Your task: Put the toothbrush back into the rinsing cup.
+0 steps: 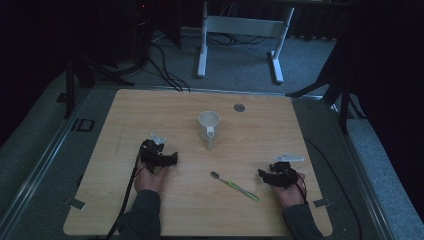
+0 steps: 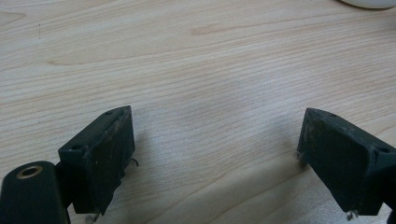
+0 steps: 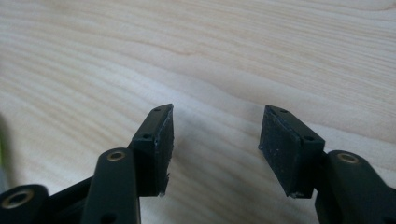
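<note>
Left gripper (image 1: 173, 159): resting on the bench at the near left, held in the person's left hand (image 1: 148, 176); its jaws are standing wide apart with bare wood between them and nothing gripped, as the left gripper view is showing (image 2: 215, 154).
Right gripper (image 1: 261, 173): sitting on the bench at the near right in the person's right hand (image 1: 291, 192); its jaws are standing partly apart, nothing between them but wood grain in the right gripper view (image 3: 215, 149).
Toothbrush (image 1: 235, 185): lying flat on the bench between the two grippers, nearer the right one but apart from it; its green handle is pointing near-right and its dark bristle head far-left.
White cup (image 1: 209, 126): standing upright near the middle of the bench, farther away than both grippers, handle turned toward the near side.
Bench (image 1: 165, 110): light wood, carrying a small round grey disc (image 1: 239, 107) at the far side, right of the cup.
</note>
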Demonstrator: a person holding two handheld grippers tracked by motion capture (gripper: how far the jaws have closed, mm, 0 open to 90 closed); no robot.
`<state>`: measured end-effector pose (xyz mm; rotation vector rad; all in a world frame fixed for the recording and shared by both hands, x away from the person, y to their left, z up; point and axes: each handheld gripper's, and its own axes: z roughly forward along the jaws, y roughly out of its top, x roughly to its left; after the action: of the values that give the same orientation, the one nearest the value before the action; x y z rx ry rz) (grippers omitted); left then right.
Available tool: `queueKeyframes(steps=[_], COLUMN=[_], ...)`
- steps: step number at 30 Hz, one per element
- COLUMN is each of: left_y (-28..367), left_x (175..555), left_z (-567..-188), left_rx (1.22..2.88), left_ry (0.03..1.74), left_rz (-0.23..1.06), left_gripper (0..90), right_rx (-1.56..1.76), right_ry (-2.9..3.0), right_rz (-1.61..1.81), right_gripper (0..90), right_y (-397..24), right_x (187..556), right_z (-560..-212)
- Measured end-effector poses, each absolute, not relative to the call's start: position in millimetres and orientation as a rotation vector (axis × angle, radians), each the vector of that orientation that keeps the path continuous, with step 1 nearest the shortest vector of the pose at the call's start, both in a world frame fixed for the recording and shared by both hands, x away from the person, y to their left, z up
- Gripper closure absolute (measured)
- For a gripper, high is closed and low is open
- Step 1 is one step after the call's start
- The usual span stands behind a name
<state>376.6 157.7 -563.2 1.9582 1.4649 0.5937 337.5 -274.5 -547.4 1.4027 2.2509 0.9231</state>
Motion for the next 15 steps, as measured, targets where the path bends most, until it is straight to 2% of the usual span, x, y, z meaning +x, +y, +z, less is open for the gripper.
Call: queueKeyframes(steps=[15], left_y=[157.7], left_x=[376.6], left_z=[-563.2], left_rx=[1.958], left_ry=[1.465], left_rz=[0.594], left_gripper=[11.3], right_rx=[1.249], right_ry=[2.327], right_rz=[0.854], right_gripper=[53.4], right_y=[-261.8], right_x=[324.8], right_z=[-518.2])
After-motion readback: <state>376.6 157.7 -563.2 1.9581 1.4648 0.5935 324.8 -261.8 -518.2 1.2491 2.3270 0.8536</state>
